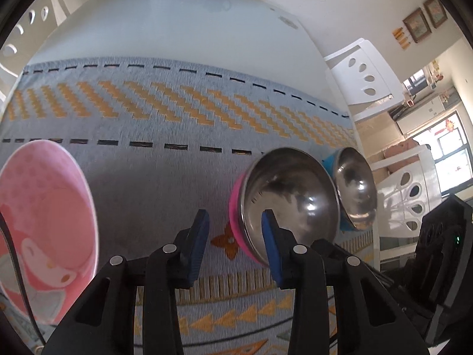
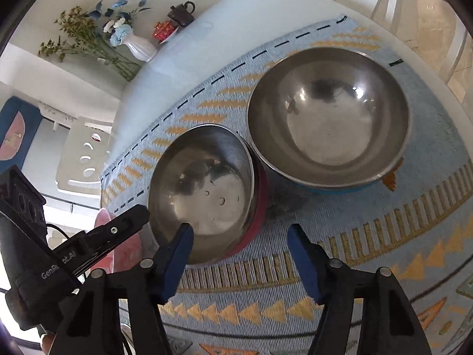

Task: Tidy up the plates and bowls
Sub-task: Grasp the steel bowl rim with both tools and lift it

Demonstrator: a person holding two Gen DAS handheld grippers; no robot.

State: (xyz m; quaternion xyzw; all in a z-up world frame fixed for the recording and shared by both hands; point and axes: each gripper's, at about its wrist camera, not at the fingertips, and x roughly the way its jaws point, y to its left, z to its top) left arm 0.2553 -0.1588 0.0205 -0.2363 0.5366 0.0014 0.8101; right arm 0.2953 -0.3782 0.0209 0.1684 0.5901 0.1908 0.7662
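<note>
A steel bowl with a pink outside sits on the patterned cloth, touching a steel bowl with a blue outside to its right. A pink cartoon plate lies at the left; only its edge shows in the right wrist view. My left gripper is open and empty, its right finger at the pink bowl's near rim. My right gripper is open and empty, its left finger over the pink bowl's near rim.
The blue and orange cloth covers the near part of a white table. A vase, a red item and a dark teapot stand at the far edge. White chairs stand around the table.
</note>
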